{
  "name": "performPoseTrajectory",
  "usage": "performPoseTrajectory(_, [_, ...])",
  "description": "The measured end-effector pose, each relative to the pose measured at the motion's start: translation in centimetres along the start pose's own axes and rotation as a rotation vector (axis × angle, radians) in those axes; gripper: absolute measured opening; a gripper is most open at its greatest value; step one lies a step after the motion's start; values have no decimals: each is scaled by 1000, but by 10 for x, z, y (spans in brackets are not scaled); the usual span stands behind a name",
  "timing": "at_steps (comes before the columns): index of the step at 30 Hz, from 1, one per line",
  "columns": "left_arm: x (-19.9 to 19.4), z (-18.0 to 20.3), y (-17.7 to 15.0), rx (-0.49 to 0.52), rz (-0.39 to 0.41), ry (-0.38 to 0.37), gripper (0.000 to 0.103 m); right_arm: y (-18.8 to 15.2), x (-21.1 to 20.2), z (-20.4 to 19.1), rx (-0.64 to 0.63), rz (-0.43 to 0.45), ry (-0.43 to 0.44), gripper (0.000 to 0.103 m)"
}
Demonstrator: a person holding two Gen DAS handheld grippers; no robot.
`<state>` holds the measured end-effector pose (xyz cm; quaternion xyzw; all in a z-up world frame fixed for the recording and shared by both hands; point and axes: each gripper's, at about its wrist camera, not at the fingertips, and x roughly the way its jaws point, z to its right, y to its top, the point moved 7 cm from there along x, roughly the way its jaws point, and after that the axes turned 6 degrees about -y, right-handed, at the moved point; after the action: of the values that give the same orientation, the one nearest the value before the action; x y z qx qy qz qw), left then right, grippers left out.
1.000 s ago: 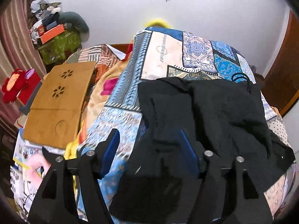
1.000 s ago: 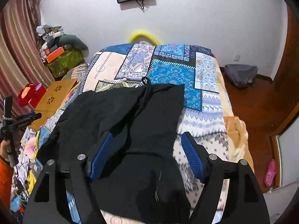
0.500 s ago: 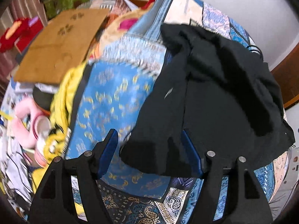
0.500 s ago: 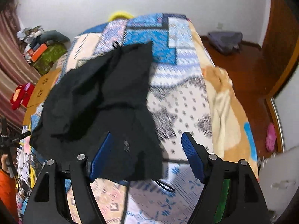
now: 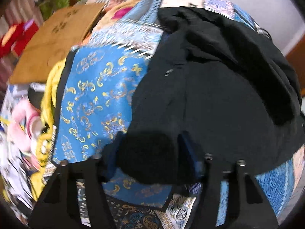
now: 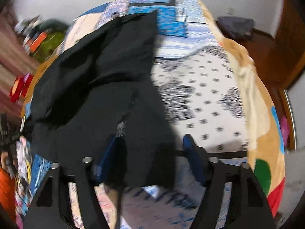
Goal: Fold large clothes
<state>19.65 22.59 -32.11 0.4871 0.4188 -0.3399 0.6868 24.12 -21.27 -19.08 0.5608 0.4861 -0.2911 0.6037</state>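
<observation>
A large black garment (image 5: 209,95) lies rumpled on the patchwork bed cover (image 5: 95,95). In the left wrist view my left gripper (image 5: 149,147) hangs low over the garment's near left corner. That corner bulges between the closing jaws, and I see no pad pressing on it. In the right wrist view the same garment (image 6: 114,76) runs away up the bed. My right gripper (image 6: 149,147) straddles its near right corner. Its jaws are closing too, and the right blue pad (image 6: 192,156) still stands off the cloth edge.
A wooden lap table (image 5: 53,43) and a yellow blanket (image 5: 49,87) lie left of the bed, with red toys (image 5: 11,43) beyond. A tan blanket (image 6: 263,114) drapes the bed's right side above a wooden floor (image 6: 270,53). A grey bag (image 6: 236,26) sits by the wall.
Both grippers sank toward the near end of the bed and tipped downward. Their jaws narrowed around the garment's two near corners. The garment itself has not shifted.
</observation>
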Motion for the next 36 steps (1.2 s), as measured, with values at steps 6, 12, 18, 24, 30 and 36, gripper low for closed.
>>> performPoseTrajectory(6, [-19,26,-5,42,29,-46,20,-7,-11,-16,-36,15,-46,10])
performPoseTrajectory(12, [-67,58,34,4,109,-245,16,24,-40,-32,-33,47,61,8])
performPoseTrajectory(18, [-121,91,99,16,225,-384,14,80,-71,-64,-70,132,150,7])
performPoseTrajectory(24, [-132,87,180,-23,320,-397,12,153,-77,-62,-54,228,152,7])
performPoseTrajectory(30, [-74,46,252,-109,343,-246,12,223,-33,-27,75,233,97,7])
performPoseTrajectory(36, [14,22,284,-115,274,-93,14,249,61,12,164,131,11,7])
